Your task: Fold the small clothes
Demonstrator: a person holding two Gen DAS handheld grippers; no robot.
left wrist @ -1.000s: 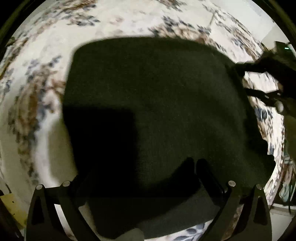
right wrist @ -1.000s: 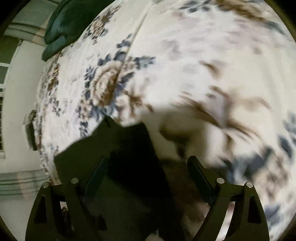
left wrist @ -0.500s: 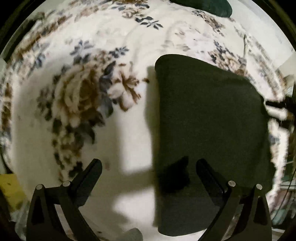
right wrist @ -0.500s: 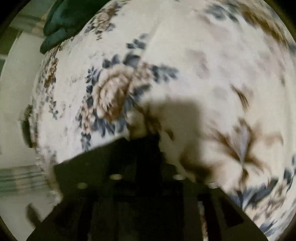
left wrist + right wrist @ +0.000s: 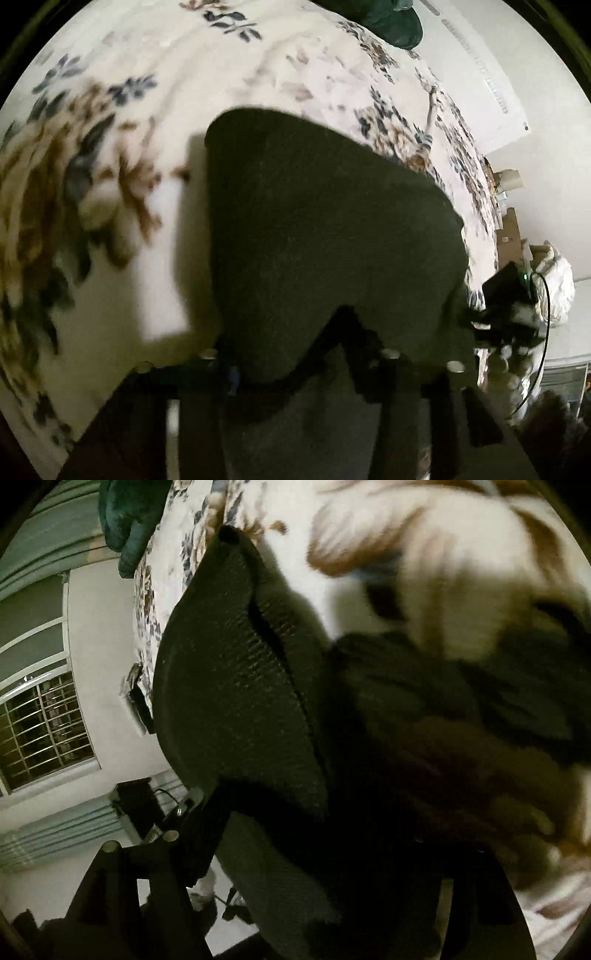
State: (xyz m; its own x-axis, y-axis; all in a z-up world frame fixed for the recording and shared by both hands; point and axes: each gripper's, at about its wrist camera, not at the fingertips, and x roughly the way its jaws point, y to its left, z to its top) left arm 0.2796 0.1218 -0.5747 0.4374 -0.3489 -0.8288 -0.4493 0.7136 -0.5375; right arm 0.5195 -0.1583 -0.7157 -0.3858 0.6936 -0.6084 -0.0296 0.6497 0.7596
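A dark folded garment [image 5: 325,229] lies on a floral bedspread [image 5: 110,258]. My left gripper [image 5: 295,365] is at its near edge, jaws closing, with the cloth bunched between the two fingers and pressed by them. At the garment's near right corner, the left wrist view shows my right gripper [image 5: 506,314]. In the blurred right wrist view the garment [image 5: 236,686] fills the middle and shows layered edges. There my right gripper [image 5: 321,867] is low over it, jaws opening and wide, with cloth lying between them. Its right finger is lost in the dark.
A dark green heap of cloth [image 5: 391,22] sits at the far end of the bed, also in the right wrist view [image 5: 125,517]. Past the bed's right edge are boxes and a white bag [image 5: 554,280]. A barred window [image 5: 44,731] is in the wall.
My left gripper swung back over the garment's near edge and its jaws came together from wide apart. My right gripper sank close to the garment, which now fills its view.
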